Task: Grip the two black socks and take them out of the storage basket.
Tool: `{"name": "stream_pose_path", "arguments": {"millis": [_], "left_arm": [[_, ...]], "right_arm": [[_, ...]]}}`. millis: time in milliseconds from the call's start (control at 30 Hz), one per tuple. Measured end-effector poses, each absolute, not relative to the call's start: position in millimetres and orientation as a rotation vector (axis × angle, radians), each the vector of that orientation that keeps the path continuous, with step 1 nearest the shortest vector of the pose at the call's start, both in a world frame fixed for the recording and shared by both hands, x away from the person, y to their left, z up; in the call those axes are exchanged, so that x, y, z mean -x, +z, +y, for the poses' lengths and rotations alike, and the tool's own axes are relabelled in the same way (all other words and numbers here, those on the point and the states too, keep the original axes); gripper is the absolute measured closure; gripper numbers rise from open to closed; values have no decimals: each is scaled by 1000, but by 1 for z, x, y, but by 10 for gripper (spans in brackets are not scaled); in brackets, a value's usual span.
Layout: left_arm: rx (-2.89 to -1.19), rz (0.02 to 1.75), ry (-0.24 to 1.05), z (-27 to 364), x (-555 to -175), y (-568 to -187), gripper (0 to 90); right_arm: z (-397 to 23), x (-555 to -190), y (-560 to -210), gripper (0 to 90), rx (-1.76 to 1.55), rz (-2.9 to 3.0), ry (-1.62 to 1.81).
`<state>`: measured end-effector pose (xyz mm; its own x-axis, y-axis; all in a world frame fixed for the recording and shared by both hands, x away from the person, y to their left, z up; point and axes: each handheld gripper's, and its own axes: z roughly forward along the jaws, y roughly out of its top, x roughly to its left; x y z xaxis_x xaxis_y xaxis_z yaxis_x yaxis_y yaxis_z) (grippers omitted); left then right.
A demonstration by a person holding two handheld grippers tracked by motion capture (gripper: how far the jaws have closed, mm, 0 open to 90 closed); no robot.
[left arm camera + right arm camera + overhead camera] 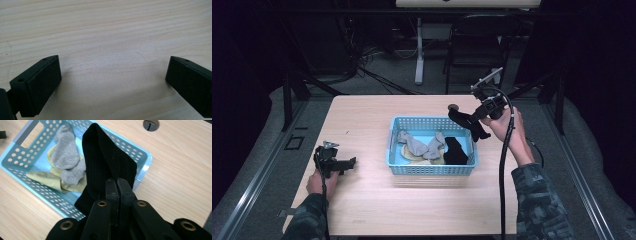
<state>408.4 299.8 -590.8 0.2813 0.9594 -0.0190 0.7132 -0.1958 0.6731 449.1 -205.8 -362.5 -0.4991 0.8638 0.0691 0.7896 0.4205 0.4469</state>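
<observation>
Seen from the high view: a pale wooden table [377, 200] with a light blue perforated plastic basket [432, 169] near its middle. Held up over the basket's right rim, a black ribbed sock [469, 125], pinched in the right gripper [482, 116], jaws pressed together on the fabric and nearly touching in the right gripper view, where the same sock [105, 162] draped forward from the right gripper [117, 192] and hung across the basket's edge [143, 155]. Inside the basket, a grey sock [414, 145] toward the left and middle, lying on a yellowish sock [412, 155], and a second black sock [455, 151] at the right end; grey sock [66, 155] and yellowish sock [47, 178] also visible from the right gripper view. Beyond the basket, a round cable hole in the tabletop [151, 124]. Over at the table's left side, well apart from the basket, the left gripper [343, 163] resting low above bare wood, jaws spread wide and holding nothing, with plain table surface [112, 37] between them in the left gripper view [112, 75]. Behind the table, a dark chair [482, 45] and a white stand leg [419, 50] on the grey floor.
</observation>
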Motion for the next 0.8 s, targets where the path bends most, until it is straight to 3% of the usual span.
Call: {"name": "stream_pose_path", "arguments": {"millis": [400, 800], "left_arm": [[-1981, 1496, 557, 300, -408, -591, 3], [-1981, 1496, 557, 300, -408, -591, 3]], "right_arm": [[-254, -443, -361, 884, -1570, 2408, 634], [-291, -441, -381, 884, -1686, 2344, 572]]}}
